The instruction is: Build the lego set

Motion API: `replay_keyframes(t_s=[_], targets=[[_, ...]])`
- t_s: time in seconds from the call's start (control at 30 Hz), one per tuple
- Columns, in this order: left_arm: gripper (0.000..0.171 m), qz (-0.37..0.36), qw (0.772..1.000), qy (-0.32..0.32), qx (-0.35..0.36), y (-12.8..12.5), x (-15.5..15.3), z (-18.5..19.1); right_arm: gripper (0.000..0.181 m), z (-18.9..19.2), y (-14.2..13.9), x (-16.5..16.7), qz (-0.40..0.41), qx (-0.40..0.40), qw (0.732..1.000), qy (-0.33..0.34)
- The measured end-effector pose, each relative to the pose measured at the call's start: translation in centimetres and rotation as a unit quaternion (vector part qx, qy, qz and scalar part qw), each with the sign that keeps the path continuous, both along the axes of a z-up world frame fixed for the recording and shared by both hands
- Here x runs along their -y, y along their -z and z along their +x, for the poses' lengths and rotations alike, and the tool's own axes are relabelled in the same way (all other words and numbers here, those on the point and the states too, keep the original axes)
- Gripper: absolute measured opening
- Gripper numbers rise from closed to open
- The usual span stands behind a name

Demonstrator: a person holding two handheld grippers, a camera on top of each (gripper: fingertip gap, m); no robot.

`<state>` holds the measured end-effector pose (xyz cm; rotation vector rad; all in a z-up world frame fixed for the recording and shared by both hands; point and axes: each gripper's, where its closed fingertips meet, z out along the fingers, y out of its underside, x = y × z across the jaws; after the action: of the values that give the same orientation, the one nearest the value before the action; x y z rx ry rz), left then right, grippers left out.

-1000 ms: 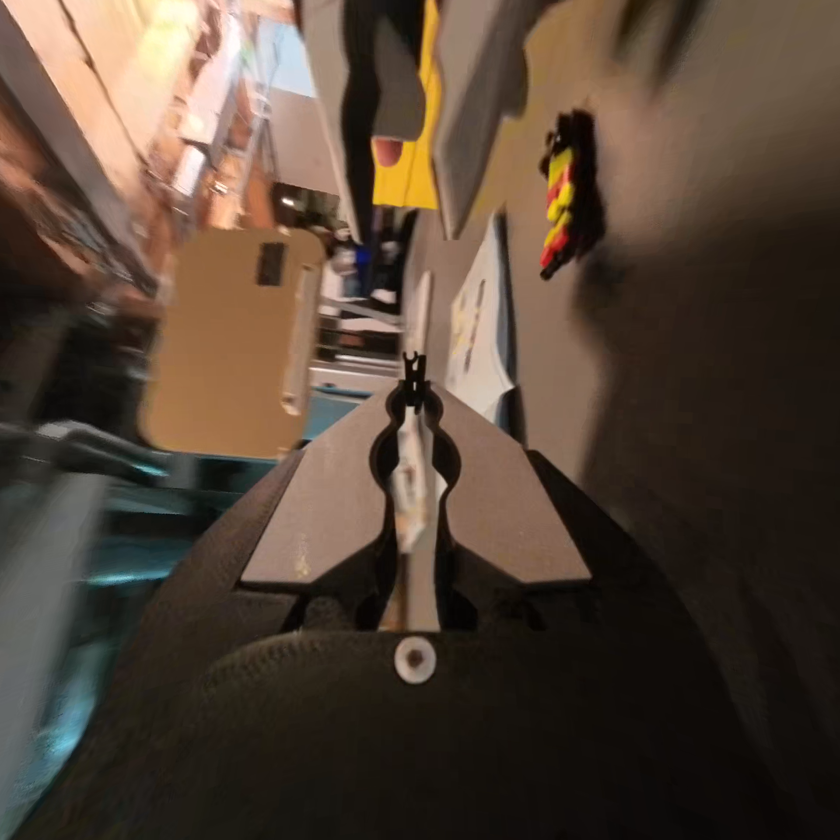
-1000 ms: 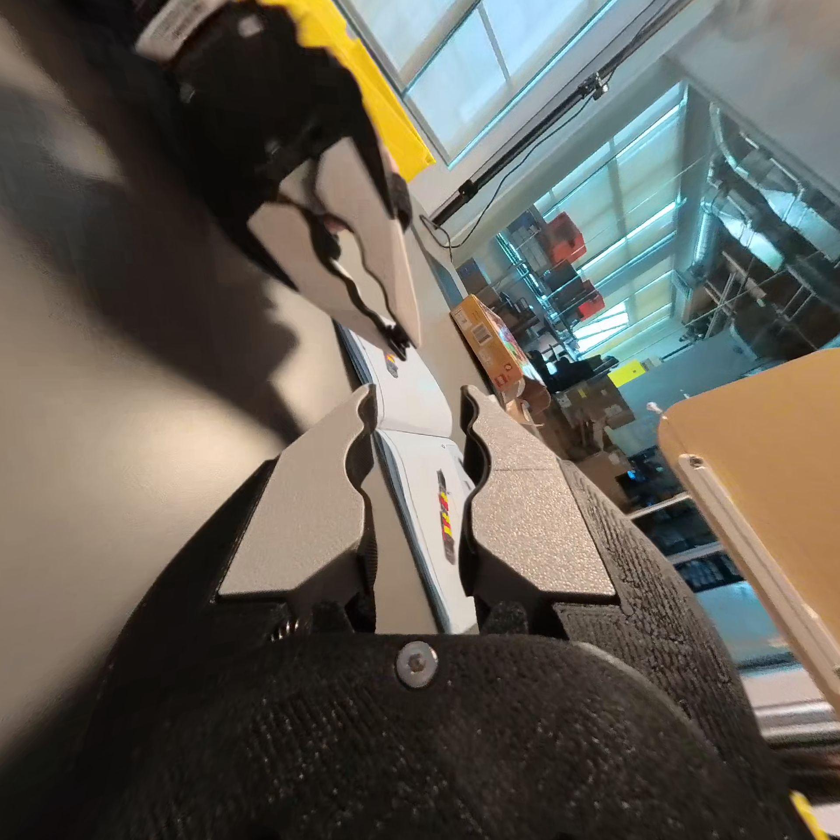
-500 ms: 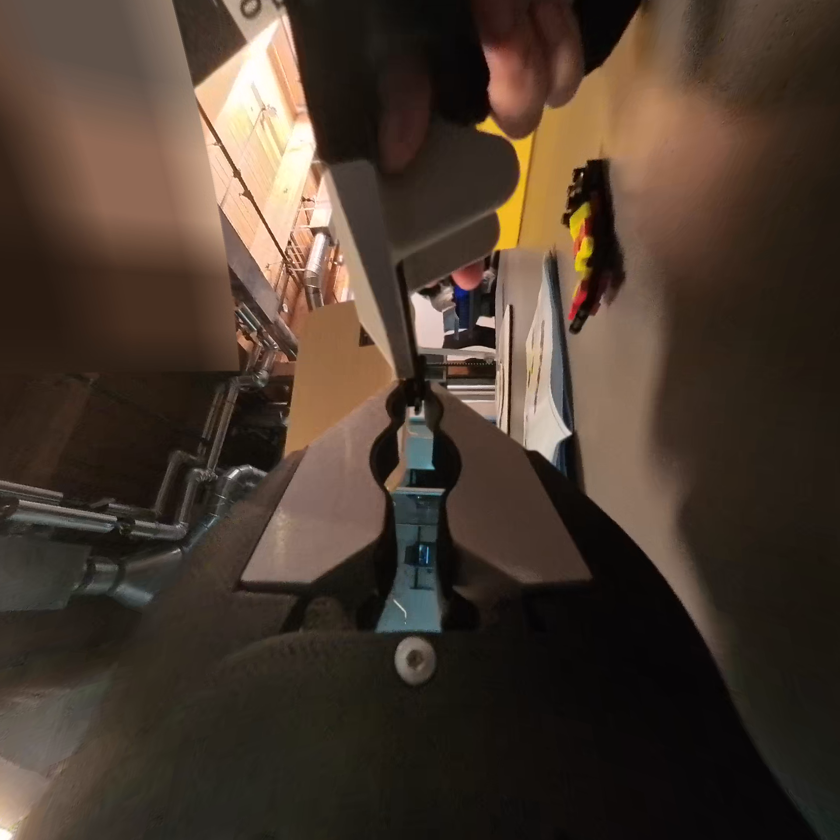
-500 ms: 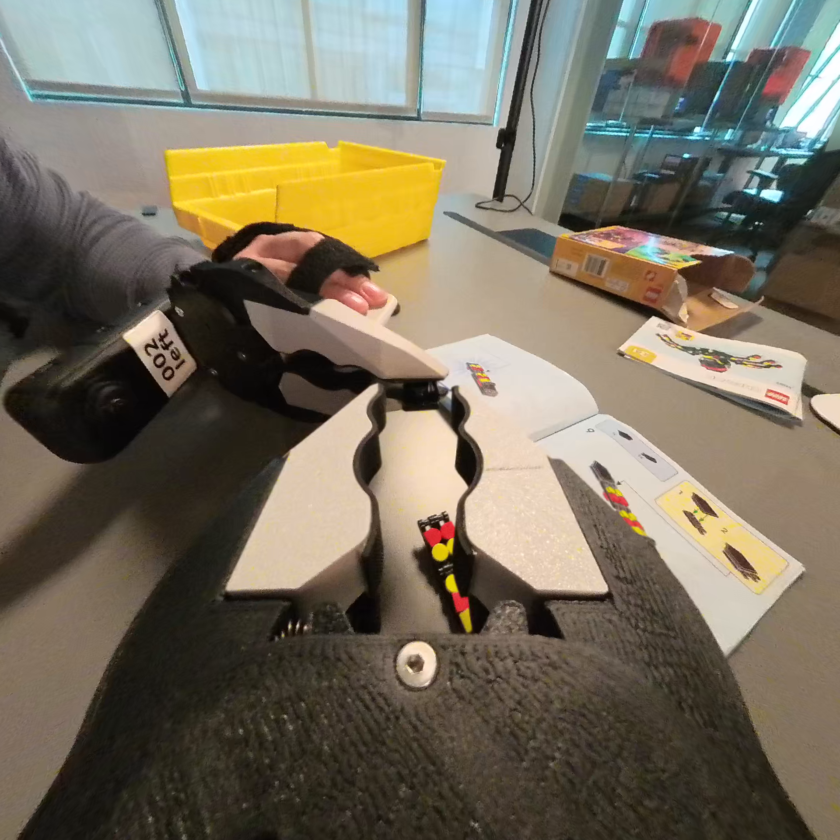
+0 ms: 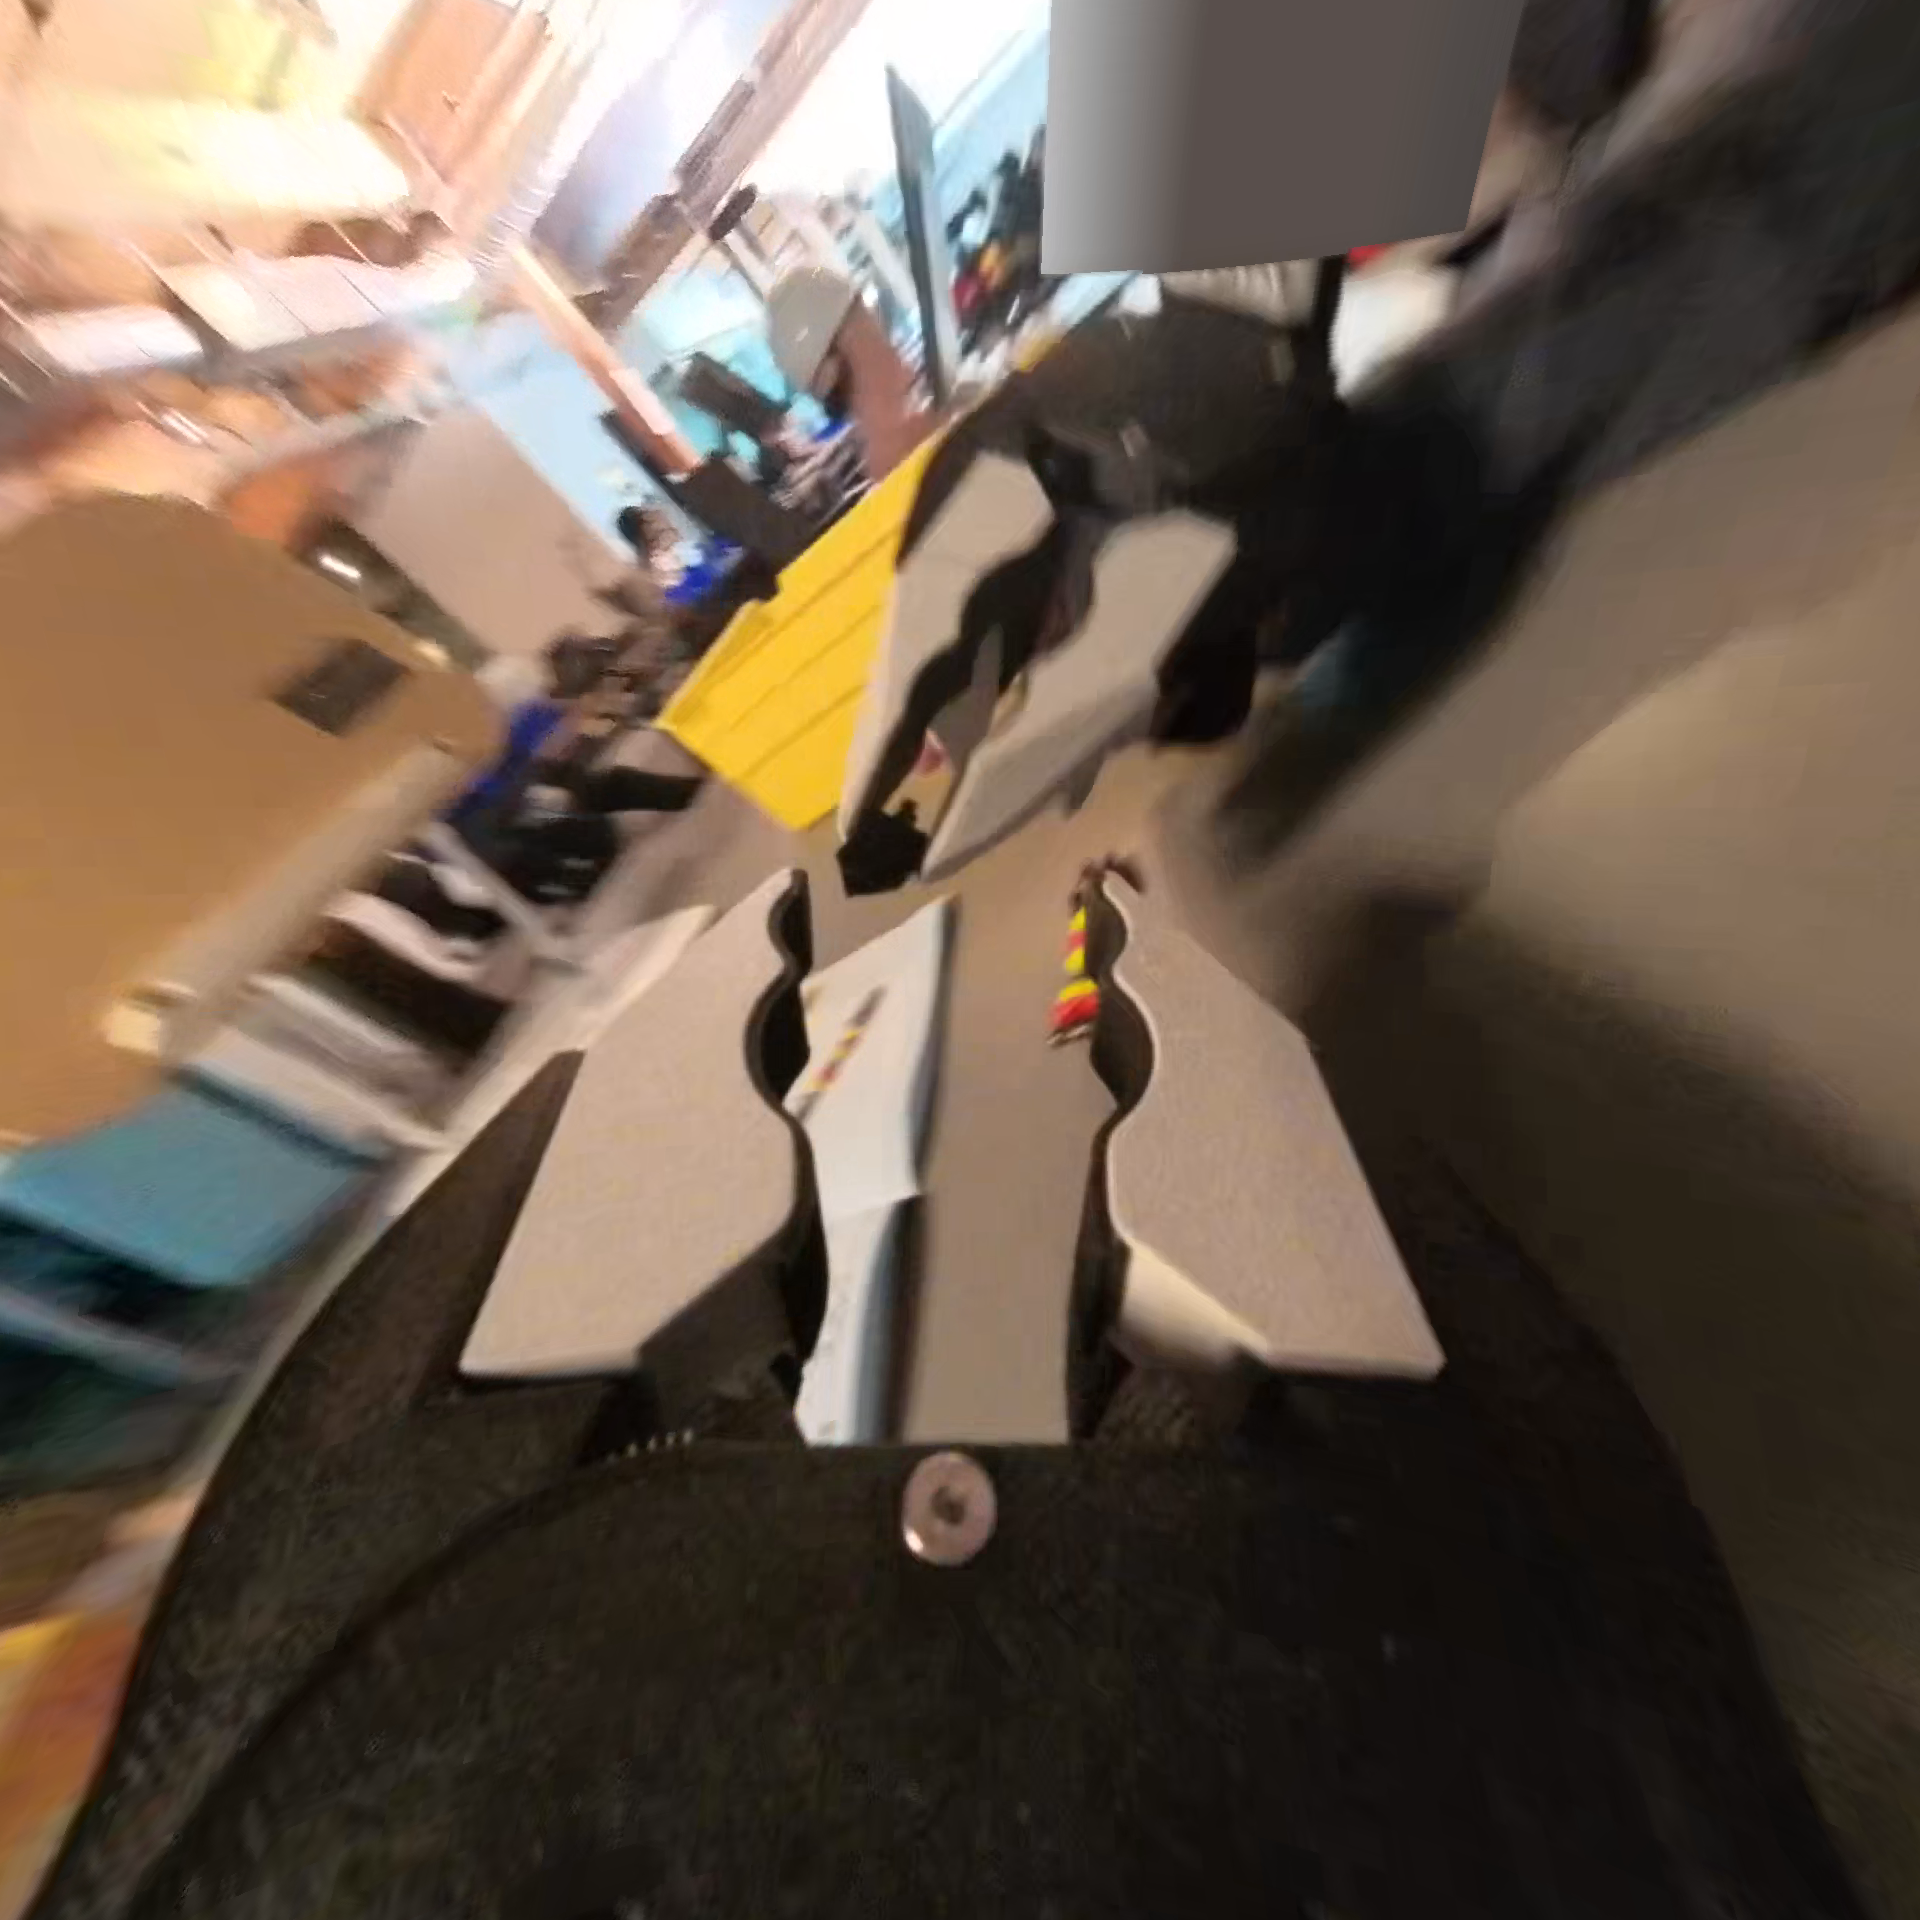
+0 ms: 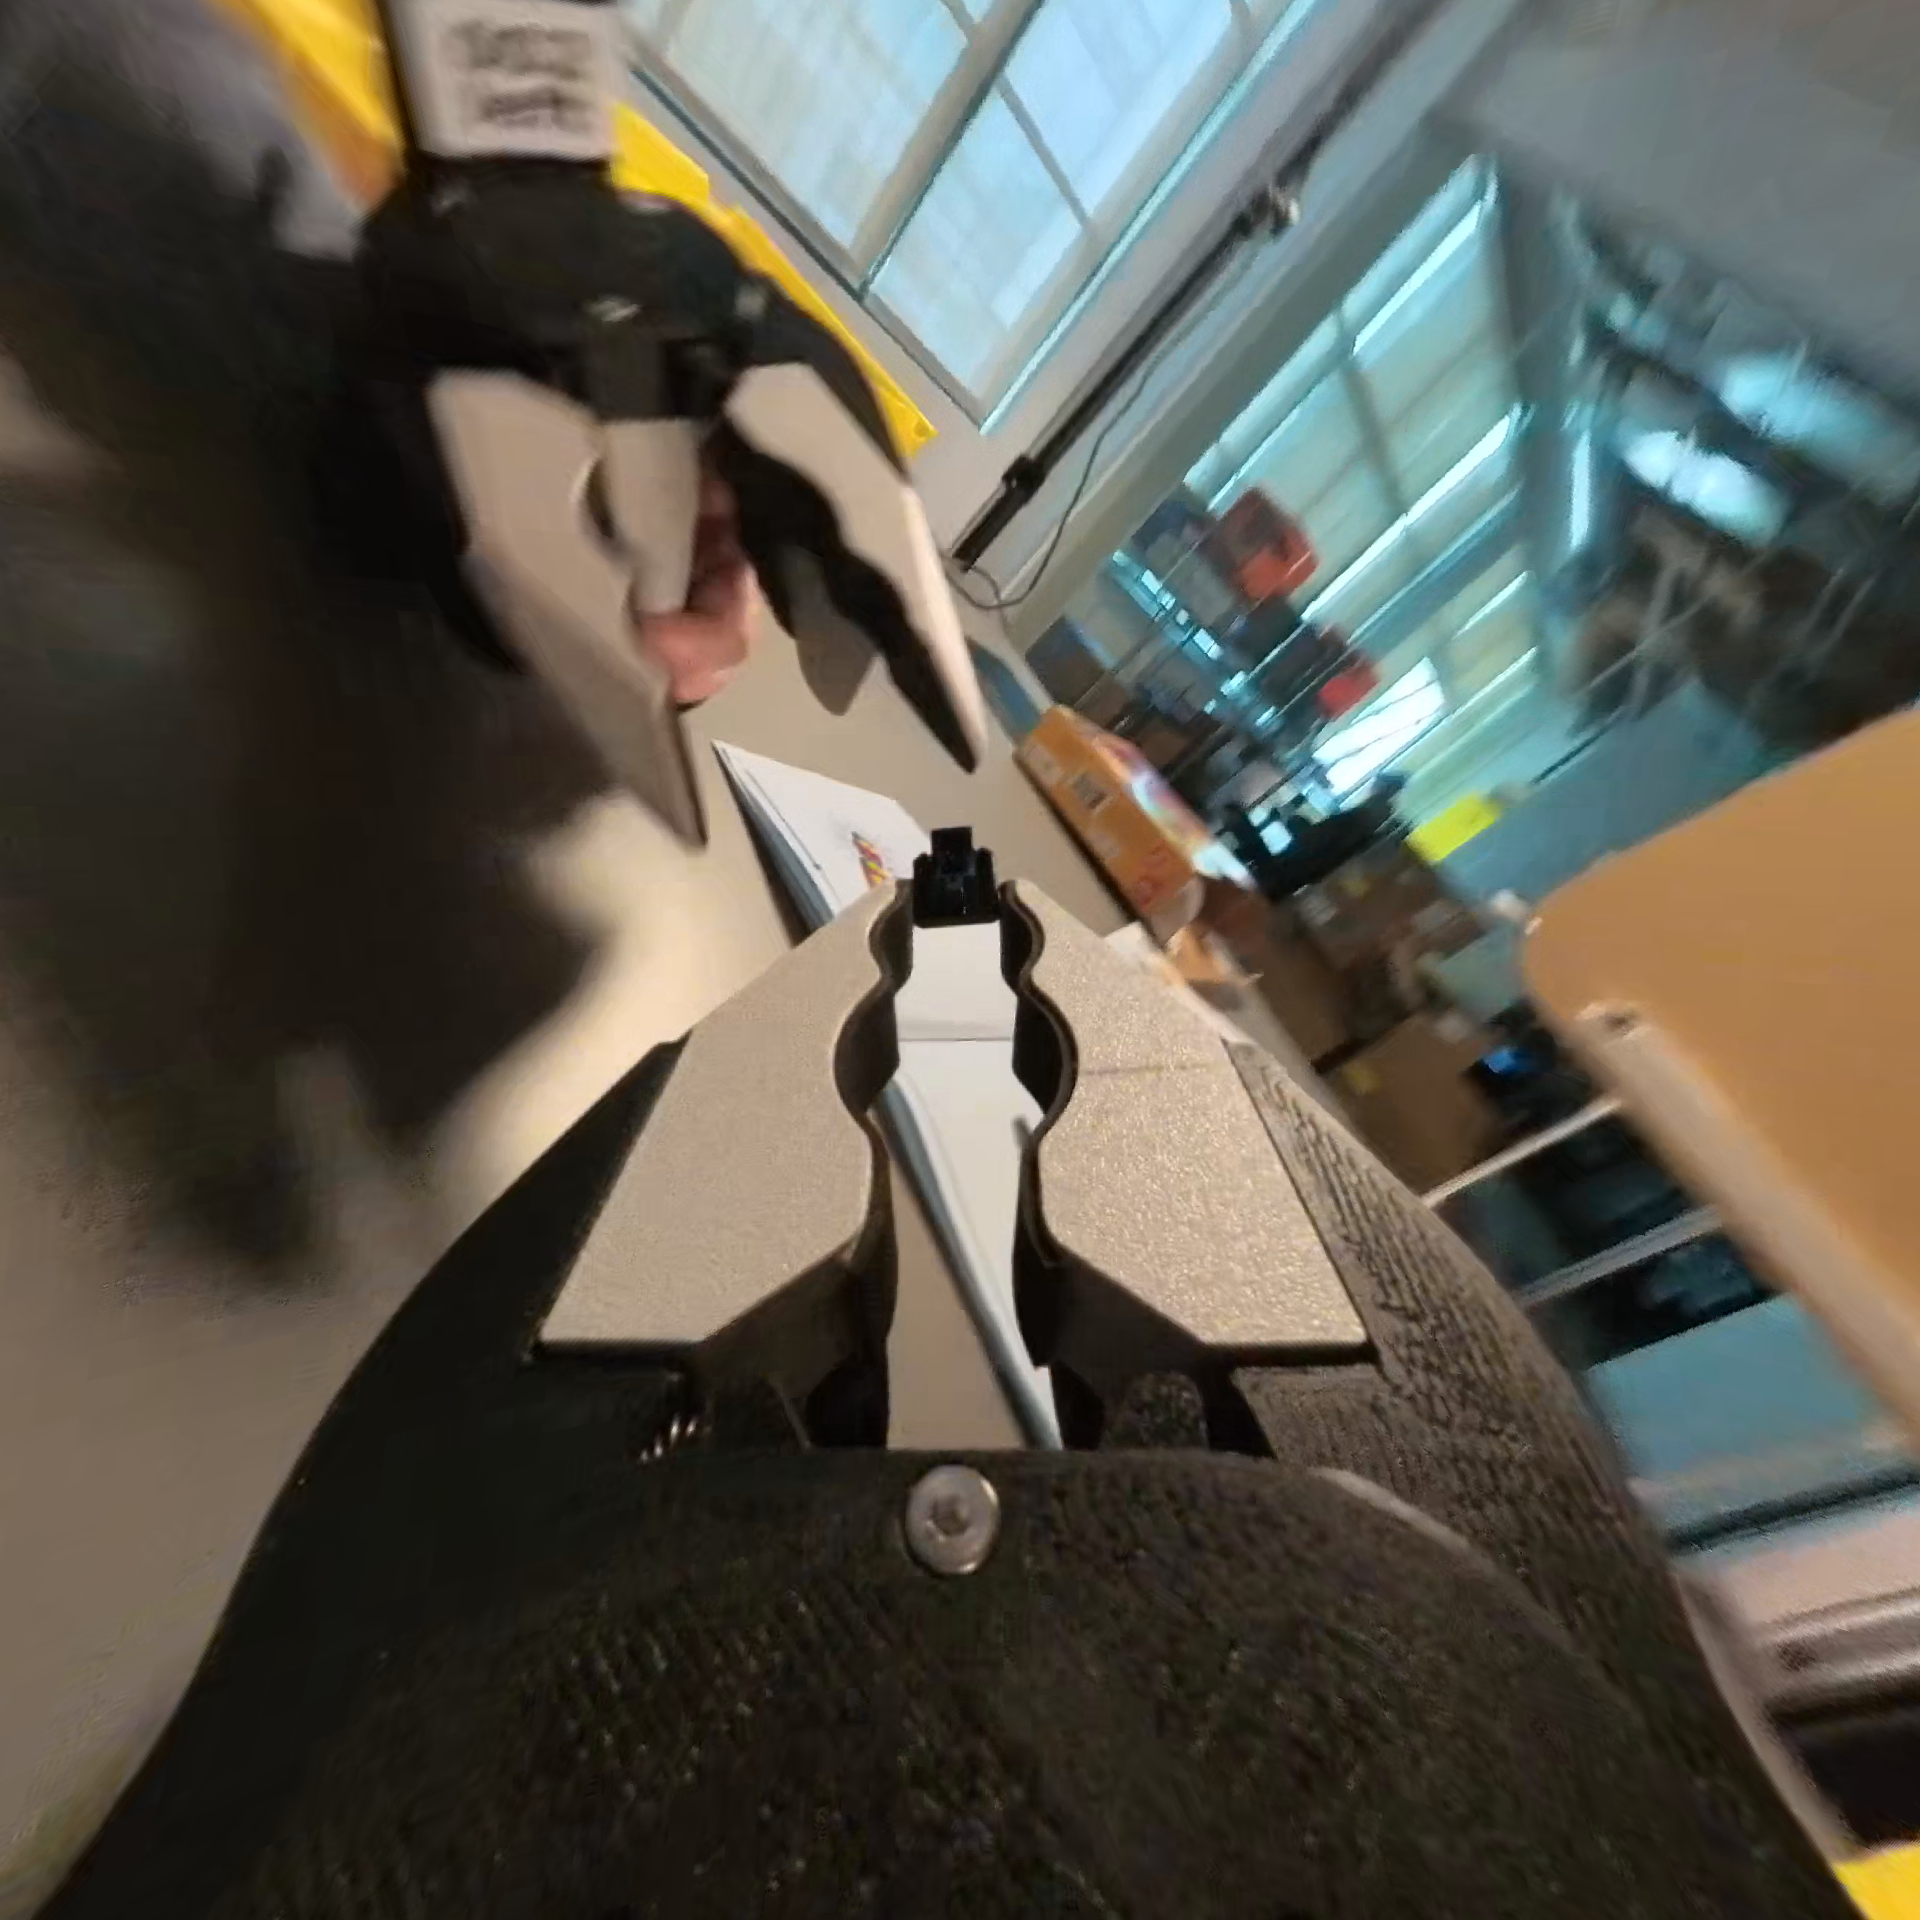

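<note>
My right gripper [image 6: 951,902] is shut on a small black lego piece [image 6: 949,875] that sticks out past its tips. It also shows in the left wrist view [image 5: 902,831], with the black piece [image 5: 878,850] at its tips. My left gripper [image 5: 951,902] is open and empty, a short way from the right one. In the right wrist view it [image 6: 821,758] hangs open up and to the left of the piece. A red, yellow and black lego build [image 5: 1075,977] lies on the grey table [image 5: 997,1195] by my left gripper's right finger.
An open instruction booklet [image 5: 873,1049] lies on the table under both grippers and also shows in the right wrist view [image 6: 831,821]. A yellow bin [image 5: 800,675] stands behind them. An orange box [image 6: 1112,821] lies farther off. A tan chair back [image 6: 1714,987] is at the right. My two grippers' fingertips are within a few centimetres of each other.
My left gripper was shut on the small black piece. My right gripper closed on it, and my left gripper opened and drew back. Both views are tilted and blurred from motion.
</note>
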<state>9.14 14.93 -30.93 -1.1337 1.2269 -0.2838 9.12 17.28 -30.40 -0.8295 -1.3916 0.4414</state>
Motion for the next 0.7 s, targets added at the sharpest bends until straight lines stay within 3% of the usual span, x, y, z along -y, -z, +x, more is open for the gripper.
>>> replay_keyframes(t_s=[0.13, 0.27, 0.37, 0.53, 0.7], targets=[[0.05, -0.23, 0.961, 0.081, 0.131, -1.4, 0.3, -0.1, 0.014, -0.1, 0.1, 0.9, 0.103, 0.009, 0.995, -0.002], [0.035, -0.311, 0.932, 0.106, 0.155, -1.1, 0.1, -0.2, 0.014, -0.2, 0.1, 1.3, 0.164, 0.015, 0.986, 0.005], [0.032, -0.31, 0.931, 0.098, 0.164, -1.2, -0.2, -0.4, 0.014, -0.1, -0.1, 1.0, 0.207, 0.017, 0.978, 0.028], [0.029, -0.161, 0.977, -0.031, 0.139, -1.9, -2.3, -1.5, 0.014, -0.5, 0.4, -0.2, 0.228, 0.047, 0.968, 0.088], [0.034, -0.168, 0.978, -0.077, 0.099, -0.3, -2.7, -0.3, 0.014, -1.0, 0.5, -0.5, 0.228, 0.055, 0.964, 0.123]])
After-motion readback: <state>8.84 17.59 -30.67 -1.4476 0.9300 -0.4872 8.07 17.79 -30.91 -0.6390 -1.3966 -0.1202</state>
